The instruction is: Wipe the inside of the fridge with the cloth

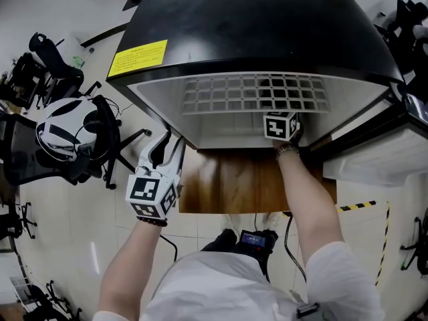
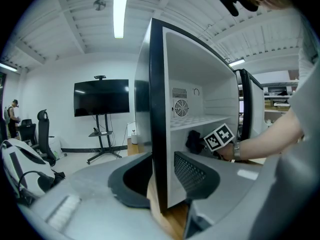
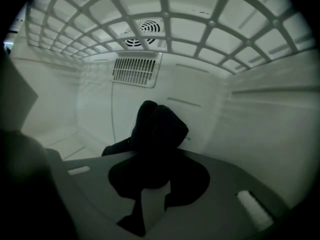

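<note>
Finds cloth pinched, bunch upright, in narrow-set jaws of right gripper, inside fridge beneath wire shelf, back wall dead ahead near the bunch; notes left gripper clamped across side wall at the opening, well clear of the work.

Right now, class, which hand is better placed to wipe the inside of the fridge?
Right. The right gripper holds the dark cloth inside the fridge, under the wire shelf. The left gripper is clamped on the side wall, outside.

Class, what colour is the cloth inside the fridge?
The cloth is black, clearest in the right gripper view.
</note>
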